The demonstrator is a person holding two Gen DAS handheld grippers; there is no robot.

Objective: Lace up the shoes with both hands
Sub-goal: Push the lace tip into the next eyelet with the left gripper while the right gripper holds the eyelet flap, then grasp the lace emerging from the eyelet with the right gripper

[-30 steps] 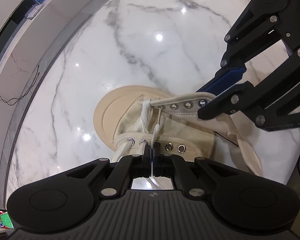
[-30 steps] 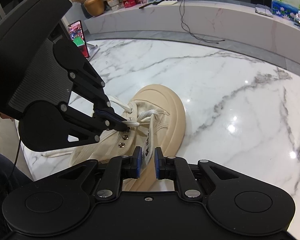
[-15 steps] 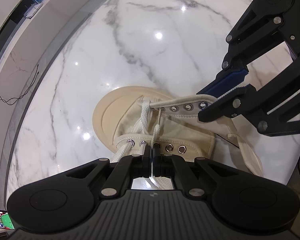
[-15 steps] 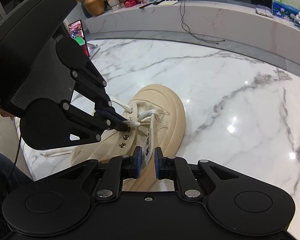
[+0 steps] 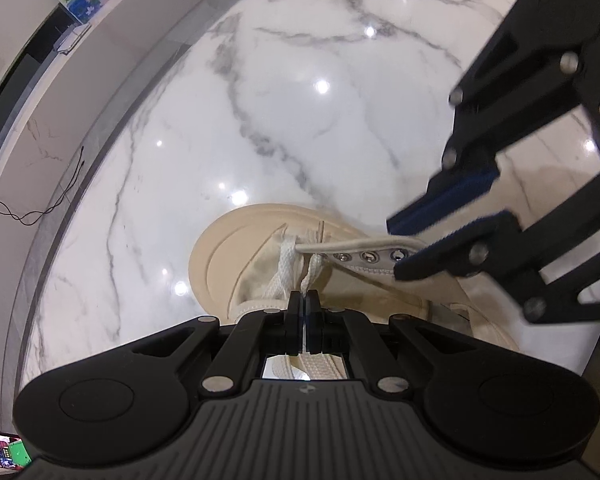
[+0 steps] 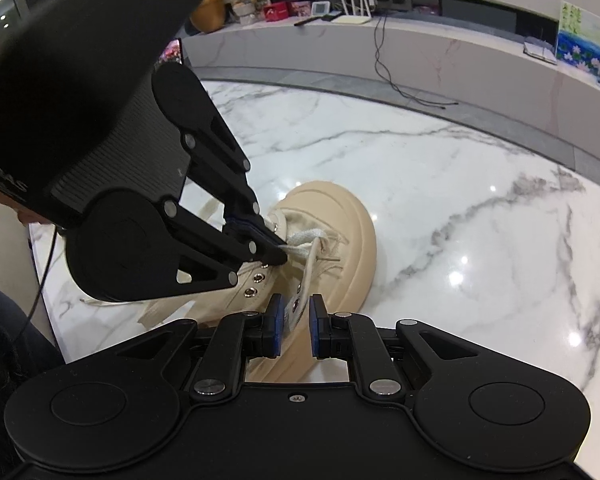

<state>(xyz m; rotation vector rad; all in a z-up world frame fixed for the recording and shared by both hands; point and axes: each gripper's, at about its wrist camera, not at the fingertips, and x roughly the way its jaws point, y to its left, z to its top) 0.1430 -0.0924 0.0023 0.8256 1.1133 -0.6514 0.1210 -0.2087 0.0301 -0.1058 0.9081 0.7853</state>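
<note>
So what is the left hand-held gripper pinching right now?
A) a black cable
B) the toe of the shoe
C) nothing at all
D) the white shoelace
D: in the left wrist view the left hand-held gripper has its jaws closed together on the white shoelace, which runs up from the laced part of the beige shoe on the marble table.

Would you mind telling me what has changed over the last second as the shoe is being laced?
The left gripper, still shut on the white lace, has drawn back and up, so the near eyelet row is now hidden behind it. The right gripper's jaws, open around the far eyelet flap, have parted wider. The beige shoe lies where it was on the marble table.
</note>
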